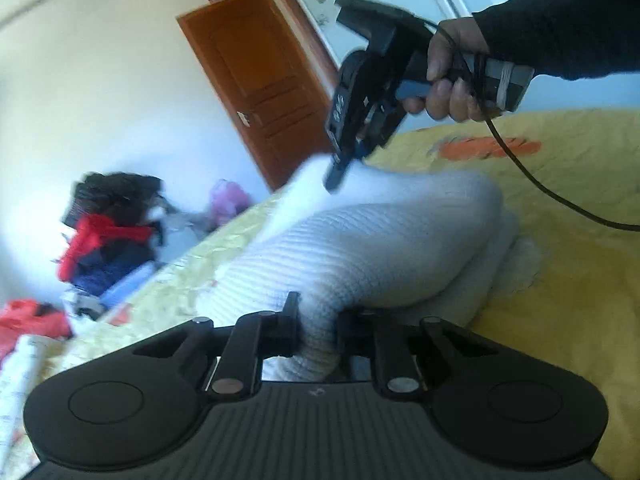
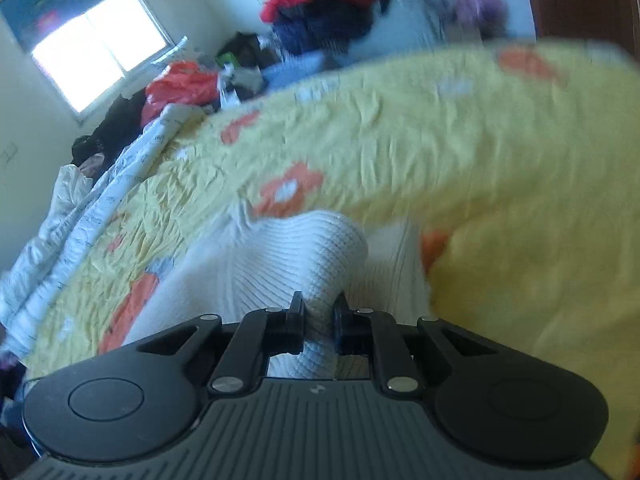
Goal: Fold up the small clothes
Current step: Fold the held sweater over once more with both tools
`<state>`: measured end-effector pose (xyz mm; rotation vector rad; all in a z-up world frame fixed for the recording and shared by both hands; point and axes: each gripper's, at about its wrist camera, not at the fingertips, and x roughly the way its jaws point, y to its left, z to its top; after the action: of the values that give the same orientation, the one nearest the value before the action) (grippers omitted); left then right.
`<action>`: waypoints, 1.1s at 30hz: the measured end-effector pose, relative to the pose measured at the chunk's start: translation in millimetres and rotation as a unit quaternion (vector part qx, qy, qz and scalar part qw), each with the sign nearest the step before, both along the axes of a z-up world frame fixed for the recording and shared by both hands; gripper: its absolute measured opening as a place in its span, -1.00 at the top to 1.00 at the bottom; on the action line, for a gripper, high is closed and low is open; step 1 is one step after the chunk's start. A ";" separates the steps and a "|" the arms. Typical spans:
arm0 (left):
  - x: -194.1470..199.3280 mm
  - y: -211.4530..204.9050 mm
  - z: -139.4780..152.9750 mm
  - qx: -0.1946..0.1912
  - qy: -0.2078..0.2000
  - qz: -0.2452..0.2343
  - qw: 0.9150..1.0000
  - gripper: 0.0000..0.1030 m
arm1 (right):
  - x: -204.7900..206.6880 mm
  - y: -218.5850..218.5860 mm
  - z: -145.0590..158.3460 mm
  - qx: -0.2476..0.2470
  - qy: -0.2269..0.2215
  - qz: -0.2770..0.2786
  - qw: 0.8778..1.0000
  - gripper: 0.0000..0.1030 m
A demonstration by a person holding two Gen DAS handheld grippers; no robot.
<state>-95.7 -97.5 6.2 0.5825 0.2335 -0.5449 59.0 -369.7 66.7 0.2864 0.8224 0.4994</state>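
Item: white ribbed knit garment, lifting off the yellow flowered bedspread. I am clenching left tool and right tool on its bunched edges. Risk: thick folds slipping free, layers shifting unevenly.
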 end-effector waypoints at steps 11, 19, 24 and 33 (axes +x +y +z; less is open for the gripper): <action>-18.8 9.7 -20.2 0.068 -0.093 -0.010 0.993 0.30 | -16.2 -21.7 -14.0 0.017 0.029 -0.071 0.997 0.00; -13.3 -0.8 -38.1 0.104 -0.122 -0.015 0.987 0.21 | -86.3 -22.4 -2.3 0.030 0.041 -0.036 0.998 -0.15; -27.2 -12.0 -52.9 0.144 -0.148 -0.041 0.978 0.37 | -107.5 -1.9 -15.7 -0.006 0.058 -0.014 0.998 0.35; -25.1 -2.0 -74.6 0.204 -0.160 -0.088 0.962 0.69 | -109.8 -13.7 -26.9 -0.044 0.047 0.023 0.998 0.66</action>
<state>-120.8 -99.5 -68.4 1.0898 -0.0174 -0.5673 -50.9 -383.4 39.8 0.2113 0.9423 0.4931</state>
